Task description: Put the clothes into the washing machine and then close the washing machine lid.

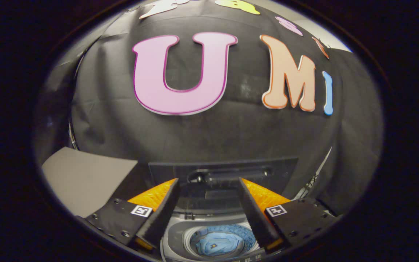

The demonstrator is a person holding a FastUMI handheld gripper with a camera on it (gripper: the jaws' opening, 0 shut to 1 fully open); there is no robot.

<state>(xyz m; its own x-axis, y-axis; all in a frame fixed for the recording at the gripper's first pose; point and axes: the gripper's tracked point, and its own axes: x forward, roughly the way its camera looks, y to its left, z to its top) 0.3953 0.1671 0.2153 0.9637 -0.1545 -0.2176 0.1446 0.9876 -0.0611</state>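
A top-loading washing machine [176, 238] stands below and between my fingers. Its lid [224, 174] is raised upright against the black cloth wall behind it. Blue clothes [218, 242] lie bunched inside the round drum. My gripper [208, 182] hovers above the machine, open, with nothing between its fingers. The fingertips sit in front of the raised lid's inner face, level with the dark handle recess [227, 176].
A grey flat surface [86, 178] lies to the left of the machine. The black cloth wall [209, 134] rises close behind the lid. A white strip and cables [316, 178] show at the right of the lid.
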